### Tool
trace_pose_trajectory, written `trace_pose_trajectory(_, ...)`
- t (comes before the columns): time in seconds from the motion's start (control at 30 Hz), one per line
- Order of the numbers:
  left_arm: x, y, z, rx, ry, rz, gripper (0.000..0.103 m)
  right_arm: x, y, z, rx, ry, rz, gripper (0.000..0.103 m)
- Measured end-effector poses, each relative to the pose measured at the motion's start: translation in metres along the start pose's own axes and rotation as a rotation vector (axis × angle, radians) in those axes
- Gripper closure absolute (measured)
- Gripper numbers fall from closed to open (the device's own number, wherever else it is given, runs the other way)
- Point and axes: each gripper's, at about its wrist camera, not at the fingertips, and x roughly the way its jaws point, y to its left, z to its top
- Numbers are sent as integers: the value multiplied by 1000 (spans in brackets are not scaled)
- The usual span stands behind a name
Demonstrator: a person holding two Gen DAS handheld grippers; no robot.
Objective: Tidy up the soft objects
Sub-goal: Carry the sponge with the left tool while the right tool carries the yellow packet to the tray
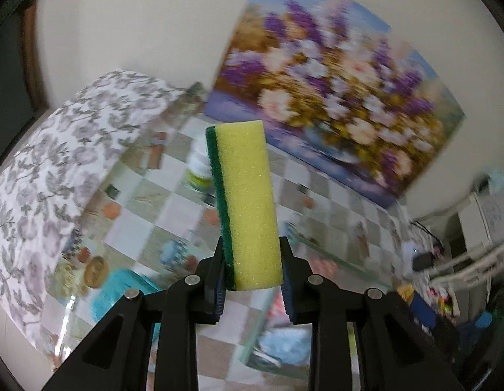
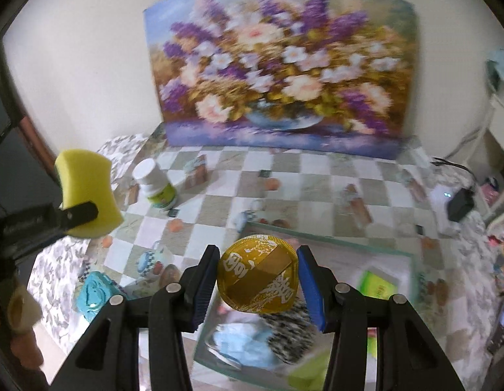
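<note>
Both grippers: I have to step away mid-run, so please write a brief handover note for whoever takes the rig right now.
Left gripper: shut on the yellow-green sponge, held up above the table.
Right gripper: shut on the round gold packet, over the clear tray.
In the tray: a blue cloth and a black-white speckled item. The white bottle stands on the table.
Done: both items picked up.
Left: setting both down; where is not shown.

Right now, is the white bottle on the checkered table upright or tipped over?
Upright, as far as the blur allows: the white bottle stands on its base on the table, white cap on top, leaning only with the fisheye.
</note>
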Motion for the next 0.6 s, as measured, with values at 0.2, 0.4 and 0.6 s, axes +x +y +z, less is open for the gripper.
trace_pose_trajectory(0.2,3,-46,-40,117,30,-64,74,-28,-39,-15,63,-26,-75,52)
trace_pose_trajectory(0.4,14,-77,-76,220,88,-117,74,-41,-76,-35,134,-7,-135,52)
trace_pose_trajectory(0.6,37,-95,-108,313,164,-128,74,-23,-108,-59,227,91,-159,52)
